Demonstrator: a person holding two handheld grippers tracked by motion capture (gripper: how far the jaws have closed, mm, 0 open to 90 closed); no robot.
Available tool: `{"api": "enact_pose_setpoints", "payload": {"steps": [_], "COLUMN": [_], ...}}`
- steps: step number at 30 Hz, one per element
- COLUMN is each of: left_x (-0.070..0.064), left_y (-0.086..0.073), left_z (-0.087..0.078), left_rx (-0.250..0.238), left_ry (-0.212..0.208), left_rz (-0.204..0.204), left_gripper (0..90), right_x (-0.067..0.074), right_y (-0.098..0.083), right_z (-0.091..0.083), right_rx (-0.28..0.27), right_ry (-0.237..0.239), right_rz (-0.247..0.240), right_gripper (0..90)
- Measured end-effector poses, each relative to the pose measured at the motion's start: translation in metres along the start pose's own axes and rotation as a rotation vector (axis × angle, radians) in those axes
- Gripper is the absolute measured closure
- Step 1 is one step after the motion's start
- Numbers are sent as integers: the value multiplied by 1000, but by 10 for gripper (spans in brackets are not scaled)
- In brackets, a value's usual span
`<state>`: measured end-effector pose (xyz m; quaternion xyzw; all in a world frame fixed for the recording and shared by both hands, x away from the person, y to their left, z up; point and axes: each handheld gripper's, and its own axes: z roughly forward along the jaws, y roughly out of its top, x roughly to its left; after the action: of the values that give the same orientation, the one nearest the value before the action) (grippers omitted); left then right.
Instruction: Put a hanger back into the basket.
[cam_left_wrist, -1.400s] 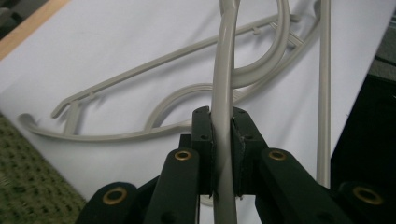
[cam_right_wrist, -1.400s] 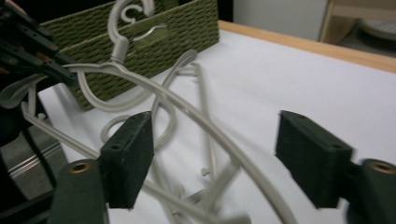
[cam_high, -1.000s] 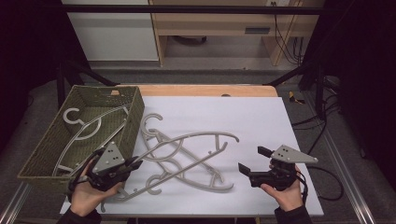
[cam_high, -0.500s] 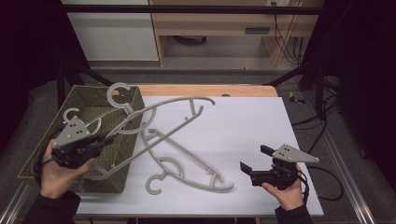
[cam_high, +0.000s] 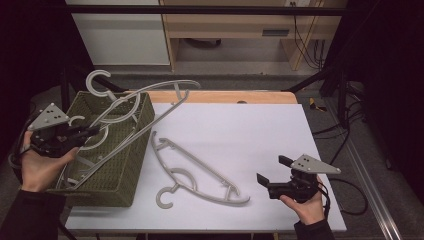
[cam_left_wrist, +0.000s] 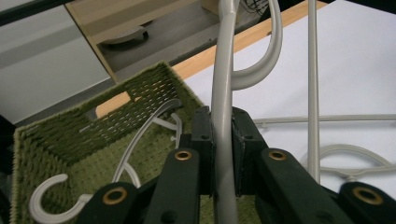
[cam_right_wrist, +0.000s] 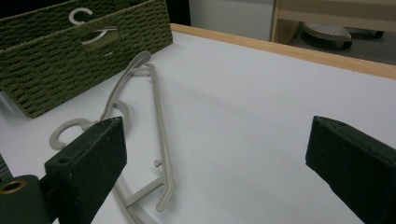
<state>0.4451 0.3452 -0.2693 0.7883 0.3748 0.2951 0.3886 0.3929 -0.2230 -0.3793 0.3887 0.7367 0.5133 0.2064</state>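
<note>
Gripping a pale grey hanger (cam_high: 145, 107) by its arm, our left gripper (cam_high: 82, 134) had its jaws pressed tight on the plastic, as the left gripper view showed. We held this hanger tilted above the green woven basket (cam_high: 131, 170), its hook (cam_high: 97, 82) past the far rim. Other hangers (cam_left_wrist: 140, 144) lay inside the basket. Our right gripper (cam_high: 270, 172) rested near the table's (cam_high: 260, 125) front edge with jaws spread wide and nothing between them. A second hanger (cam_high: 197, 175) lay flat on the white table, just beside the basket.
</note>
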Motion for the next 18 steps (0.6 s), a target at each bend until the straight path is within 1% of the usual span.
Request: {"api": "enact_pose_setpoints", "payload": {"steps": [2,5,9,12,14,15,18], "left_x": [7,20,31,39,44,48,55], "left_y": [-1,-6,-12,-17,-21,-23,-29], "left_z": [3,7,9,9,9,9,9], "left_rx": [9,19,18,13,21,23,34], "left_ry": [5,27,24,41,47,50,57], "left_rz": [-2,-22,-32,-53,-61,-73,-83], "left_gripper": [816,816,816,816,816,816,816], "right_x": [0,-1,-1,-2,-2,-2,-3], "right_y": [0,1,1,1,1,1,1], "right_z": [0,-1,-2,-2,-2,-3,-3], "right_rx": [-3,-9,-12,-17,-18,-17,-17], "right_ry": [0,-2,-4,-10,-11,-11,-13], "right_rz": [3,6,2,8,10,9,2], "right_gripper": [55,54,51,48,45,44,40]}}
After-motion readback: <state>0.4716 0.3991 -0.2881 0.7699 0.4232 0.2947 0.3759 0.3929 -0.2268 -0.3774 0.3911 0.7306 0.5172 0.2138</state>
